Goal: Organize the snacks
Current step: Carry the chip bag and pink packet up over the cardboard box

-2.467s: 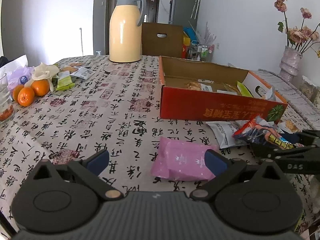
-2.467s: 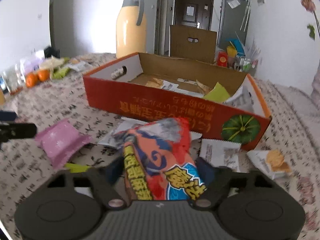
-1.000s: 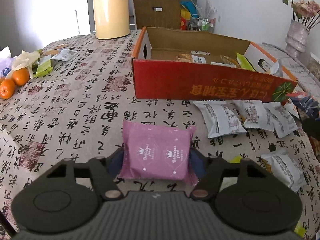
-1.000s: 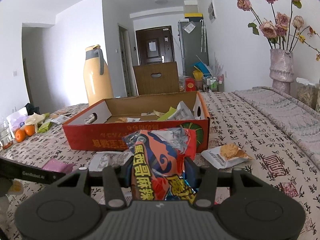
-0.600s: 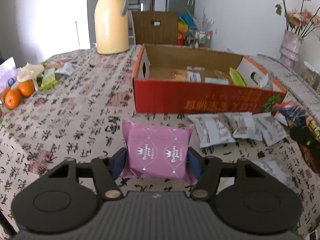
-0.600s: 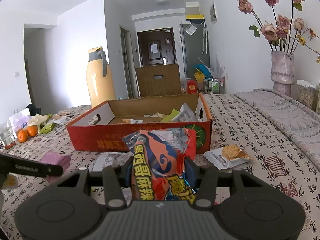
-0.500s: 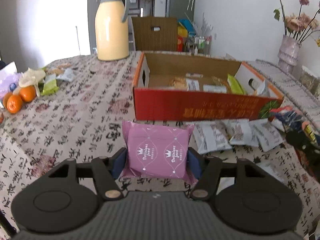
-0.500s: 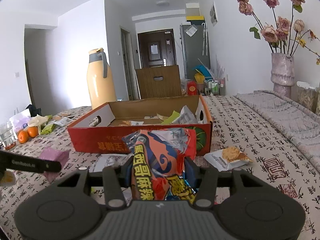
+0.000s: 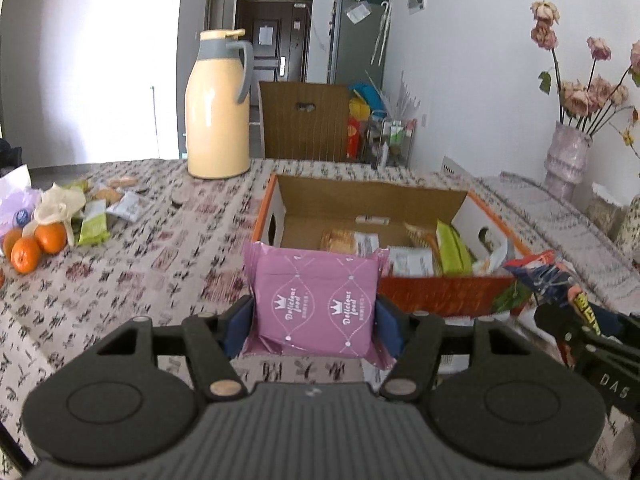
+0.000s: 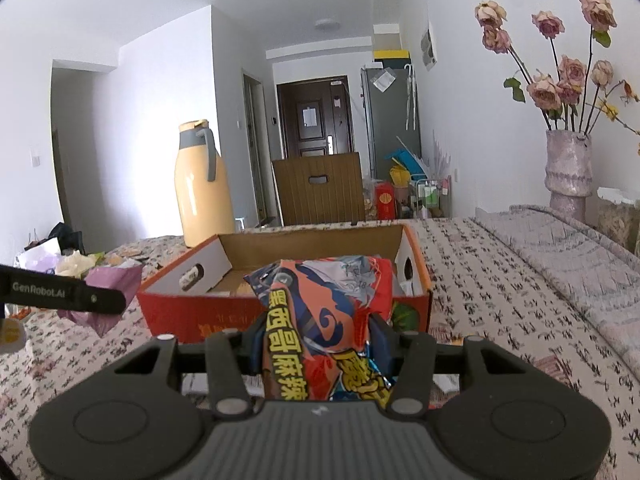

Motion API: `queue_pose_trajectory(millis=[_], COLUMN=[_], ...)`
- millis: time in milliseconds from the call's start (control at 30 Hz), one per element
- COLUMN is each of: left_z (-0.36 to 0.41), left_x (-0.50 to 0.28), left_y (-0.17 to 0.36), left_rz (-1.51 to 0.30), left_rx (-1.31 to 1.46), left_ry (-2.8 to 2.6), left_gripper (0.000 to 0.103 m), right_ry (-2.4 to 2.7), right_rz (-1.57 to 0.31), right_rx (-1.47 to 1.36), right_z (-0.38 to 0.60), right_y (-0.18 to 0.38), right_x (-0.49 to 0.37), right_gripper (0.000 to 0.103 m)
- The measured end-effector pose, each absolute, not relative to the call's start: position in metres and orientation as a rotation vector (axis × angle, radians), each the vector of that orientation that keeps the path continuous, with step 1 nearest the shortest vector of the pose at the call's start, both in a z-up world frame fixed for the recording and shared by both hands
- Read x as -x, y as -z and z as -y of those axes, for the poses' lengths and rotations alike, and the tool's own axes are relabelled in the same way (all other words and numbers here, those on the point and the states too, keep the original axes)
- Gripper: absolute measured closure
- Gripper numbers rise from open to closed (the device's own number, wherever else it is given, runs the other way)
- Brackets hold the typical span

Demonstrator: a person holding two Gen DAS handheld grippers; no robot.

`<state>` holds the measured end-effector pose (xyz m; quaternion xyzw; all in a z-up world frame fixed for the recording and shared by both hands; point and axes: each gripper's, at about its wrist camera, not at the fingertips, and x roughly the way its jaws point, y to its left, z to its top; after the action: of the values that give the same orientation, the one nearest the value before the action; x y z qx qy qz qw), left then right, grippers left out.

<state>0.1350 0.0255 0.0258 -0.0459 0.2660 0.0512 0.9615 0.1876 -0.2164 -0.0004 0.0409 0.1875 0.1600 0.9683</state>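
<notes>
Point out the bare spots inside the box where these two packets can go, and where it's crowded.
The cardboard box has a bare floor along its left wall and back wall. The middle and right are crowded with snack packets. The tablecloth left of the box is bare too.

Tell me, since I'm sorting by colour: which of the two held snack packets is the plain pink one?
The pink packet in the left tool. It's plain pink with small white crown logos; the right tool grips a red-and-blue packet with yellow characters.

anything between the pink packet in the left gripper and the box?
Nothing. In the left wrist view the pink packet, clamped in the left gripper, is raised in front of the box; only tablecloth below.
</notes>
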Motion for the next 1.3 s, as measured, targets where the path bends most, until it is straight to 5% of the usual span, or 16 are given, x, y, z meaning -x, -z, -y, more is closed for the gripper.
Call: queue_pose_trajectory(millis=[633, 1300], left_z=[-0.022, -0.045], left_x=[-0.213, -0.280], left_y=[-0.049, -0.016], left_rz=[-0.500, -0.558], left_rx=[0.095, 0.148], left_ry=[-0.134, -0.145], left_gripper=[0.038, 0.038], right_ry=[-0.328, -0.347], right_rz=[-0.342, -0.412], right_rx=[-0.067, -0.008], right_z=[0.192, 0.149], right_y=[-0.027, -0.005], right_x=[-0.272, -0.356], right_gripper=[0.054, 0.054])
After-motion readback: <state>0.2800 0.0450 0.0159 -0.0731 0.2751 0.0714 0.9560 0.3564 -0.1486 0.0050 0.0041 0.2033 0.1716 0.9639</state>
